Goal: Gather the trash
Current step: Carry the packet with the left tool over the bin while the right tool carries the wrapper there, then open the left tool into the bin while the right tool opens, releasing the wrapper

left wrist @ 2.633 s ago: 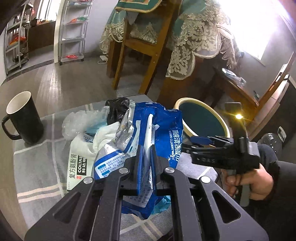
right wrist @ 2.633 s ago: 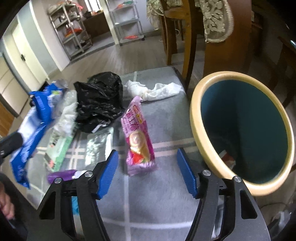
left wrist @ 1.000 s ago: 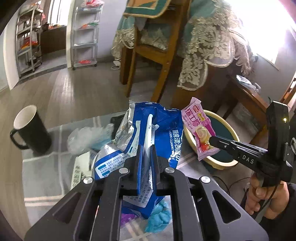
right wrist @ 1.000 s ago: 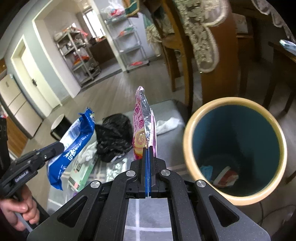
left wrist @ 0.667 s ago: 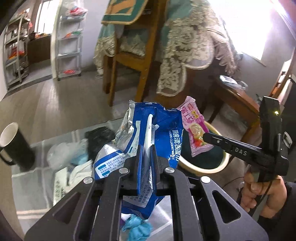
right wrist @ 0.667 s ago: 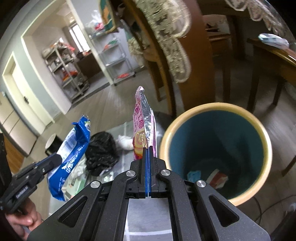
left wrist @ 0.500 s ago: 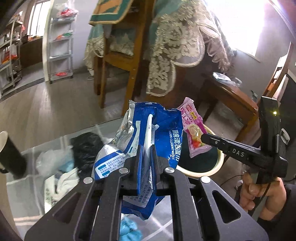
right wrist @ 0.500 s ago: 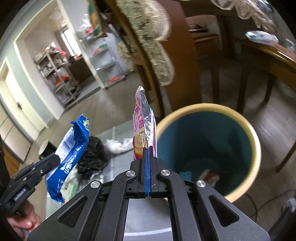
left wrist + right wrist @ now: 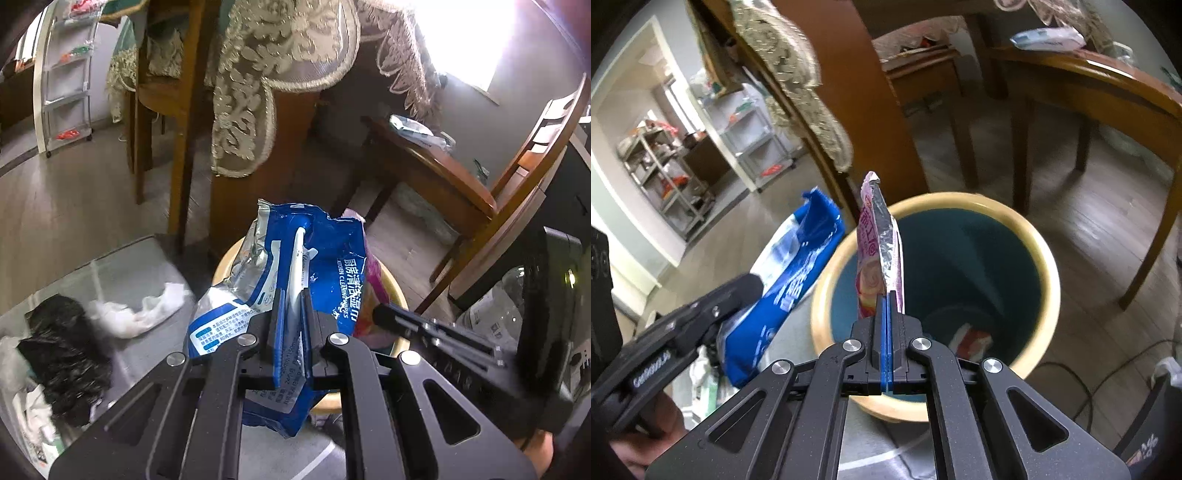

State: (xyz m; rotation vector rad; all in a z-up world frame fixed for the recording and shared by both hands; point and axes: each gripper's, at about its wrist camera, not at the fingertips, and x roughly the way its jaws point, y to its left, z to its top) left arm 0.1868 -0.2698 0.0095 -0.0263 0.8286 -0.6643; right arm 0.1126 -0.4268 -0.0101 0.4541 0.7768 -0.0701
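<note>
The left gripper [image 9: 291, 306] has its fingers clamped on a blue wipes pack [image 9: 325, 266], held upright over the near rim of the bin [image 9: 1047, 269]. The right gripper [image 9: 887, 317] pinches a pink wrapper [image 9: 873, 251] above the bin's opening. The bin stands off the surface's [image 9: 147, 266] far corner, where a black bag [image 9: 59, 354] and white tissue [image 9: 144, 310] lie.
</note>
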